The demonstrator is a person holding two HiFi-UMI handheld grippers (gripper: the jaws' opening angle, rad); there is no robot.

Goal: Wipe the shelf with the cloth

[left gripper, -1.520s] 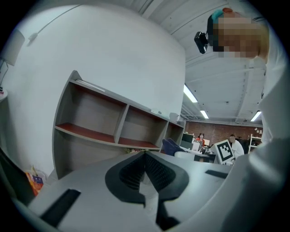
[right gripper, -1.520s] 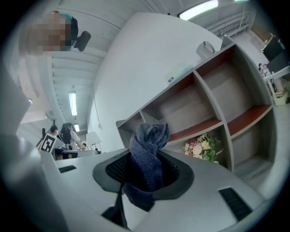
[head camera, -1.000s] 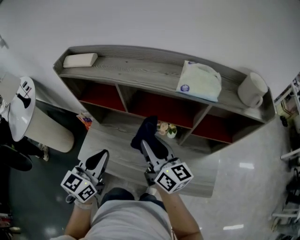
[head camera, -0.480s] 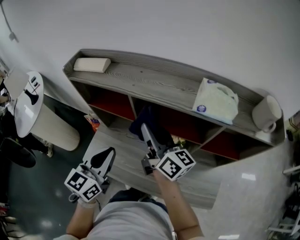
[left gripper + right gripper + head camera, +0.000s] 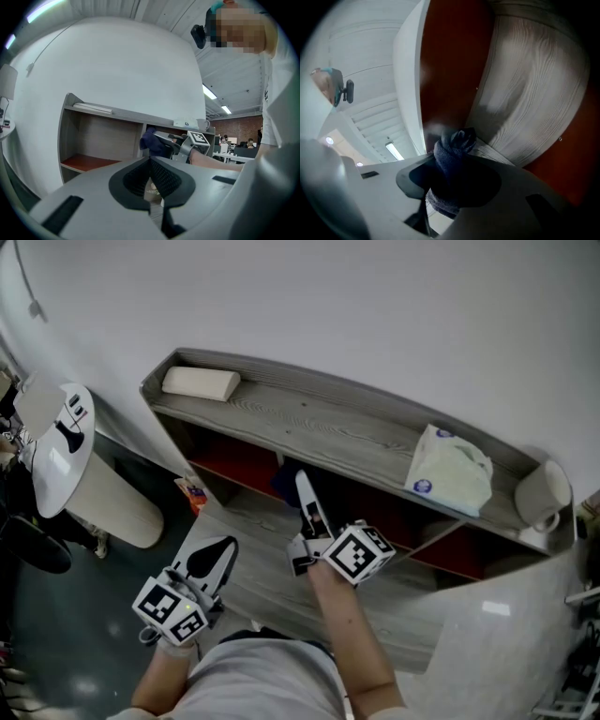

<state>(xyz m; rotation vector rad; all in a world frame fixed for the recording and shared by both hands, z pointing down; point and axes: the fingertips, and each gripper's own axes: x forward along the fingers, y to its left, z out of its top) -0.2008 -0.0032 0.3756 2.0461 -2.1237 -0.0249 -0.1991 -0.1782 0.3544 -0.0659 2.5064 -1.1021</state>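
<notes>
The grey wooden shelf (image 5: pixel 319 423) has red-backed compartments under its top board. My right gripper (image 5: pixel 303 482) reaches up at the mouth of the middle compartment, shut on a bunched dark blue cloth (image 5: pixel 285 482). In the right gripper view the cloth (image 5: pixel 452 154) bulges out between the jaws, close to a wood-grain panel (image 5: pixel 525 93) and a red panel (image 5: pixel 450 61). My left gripper (image 5: pixel 212 557) hangs low at the left, away from the shelf, shut and holding nothing. The left gripper view looks past its shut jaws at the shelf (image 5: pixel 93 136) and the cloth (image 5: pixel 151 141).
On the top board lie a white block (image 5: pixel 199 382) at the left, a tissue pack (image 5: pixel 450 470) and a white mug (image 5: pixel 542 493) at the right. A low wooden platform (image 5: pixel 253 549) sits before the shelf. A round white table (image 5: pixel 58 446) stands at the left.
My right gripper has risen with the cloth from the low platform to the mouth of the middle compartment. My left gripper has drifted slightly up. The head view has shifted.
</notes>
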